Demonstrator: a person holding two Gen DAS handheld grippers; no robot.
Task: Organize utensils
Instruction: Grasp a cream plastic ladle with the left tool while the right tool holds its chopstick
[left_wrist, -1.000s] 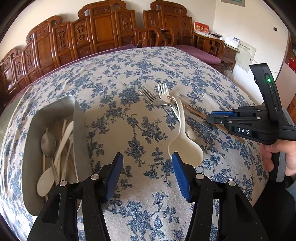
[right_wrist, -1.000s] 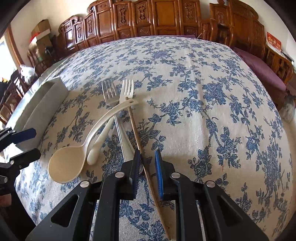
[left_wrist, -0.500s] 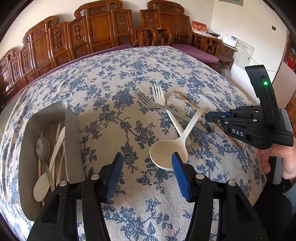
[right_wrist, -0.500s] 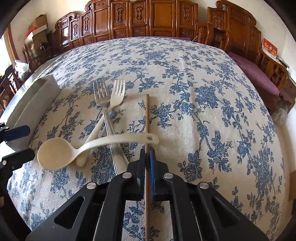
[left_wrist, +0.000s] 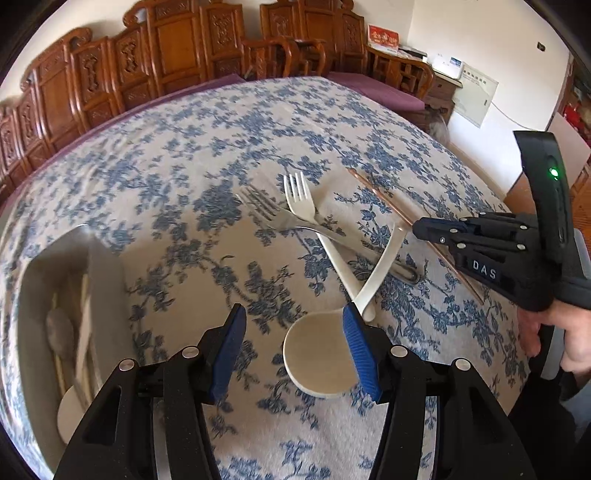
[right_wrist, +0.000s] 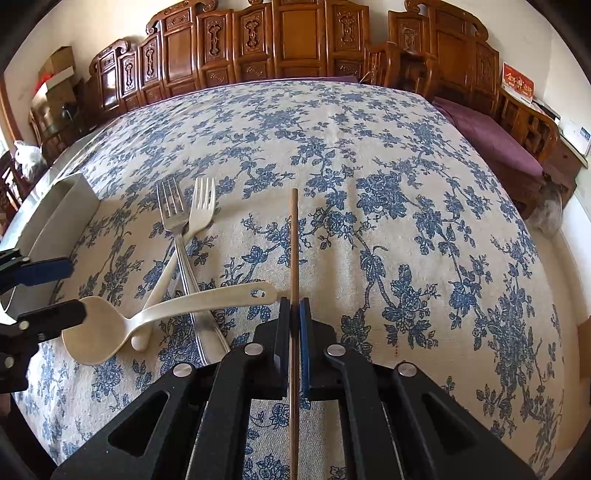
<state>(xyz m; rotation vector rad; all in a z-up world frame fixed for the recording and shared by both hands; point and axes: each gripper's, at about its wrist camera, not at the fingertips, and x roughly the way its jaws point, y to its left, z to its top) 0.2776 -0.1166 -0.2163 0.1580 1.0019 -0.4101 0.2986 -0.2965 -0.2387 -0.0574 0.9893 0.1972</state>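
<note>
My right gripper (right_wrist: 294, 310) is shut on a brown chopstick (right_wrist: 294, 243) that points away over the floral tablecloth; the gripper also shows in the left wrist view (left_wrist: 419, 229). My left gripper (left_wrist: 293, 328) is open and empty, its right fingertip at the bowl of a cream plastic spoon (left_wrist: 319, 362), which also shows in the right wrist view (right_wrist: 107, 328). A metal fork (right_wrist: 177, 229) and a cream plastic fork (right_wrist: 197, 214) lie crossed under the spoon's handle. A metal tray (left_wrist: 37, 295) at the left holds several spoons.
Carved wooden chairs (right_wrist: 295, 40) ring the far side of the table. The tray's wall (right_wrist: 55, 214) stands at the left in the right wrist view. The table's right edge drops to a purple cushioned bench (right_wrist: 491, 140).
My right gripper closed on the chopstick and swung it straight. The cream spoon pivoted, its bowl now by my left gripper. My left gripper moved right toward it.
</note>
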